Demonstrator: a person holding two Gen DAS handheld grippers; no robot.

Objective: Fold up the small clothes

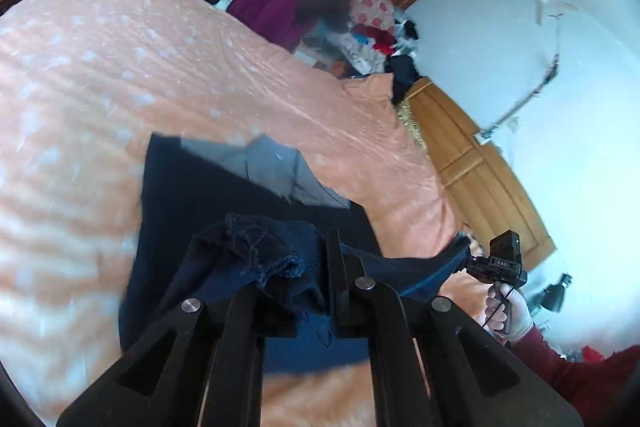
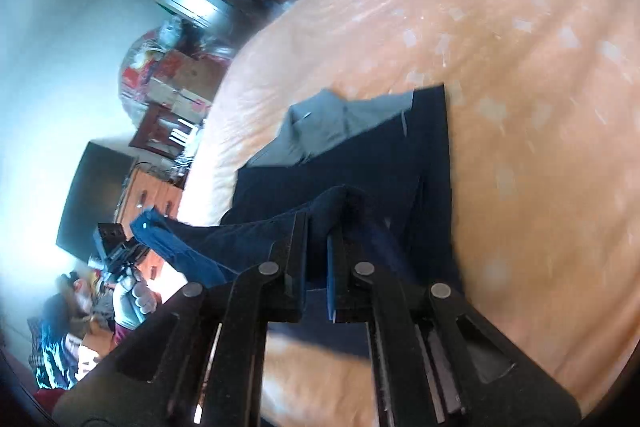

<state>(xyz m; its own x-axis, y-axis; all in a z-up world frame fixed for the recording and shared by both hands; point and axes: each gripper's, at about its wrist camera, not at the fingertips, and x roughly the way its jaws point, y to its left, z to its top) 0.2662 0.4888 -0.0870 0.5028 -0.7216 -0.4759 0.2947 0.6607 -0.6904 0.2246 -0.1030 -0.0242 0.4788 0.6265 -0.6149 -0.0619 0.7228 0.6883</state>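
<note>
left gripper (image 1: 296, 267) clamped on navy garment (image 1: 224, 211) hem, right gripper (image 2: 318, 231) clamped on opposite end, cloth near bed (image 1: 100, 67) edge, bedspread beyond open

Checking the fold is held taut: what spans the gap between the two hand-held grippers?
Only the navy garment: its lifted edge runs from the left hand-held gripper to the right hand-held gripper, shown in both wrist views.
</note>
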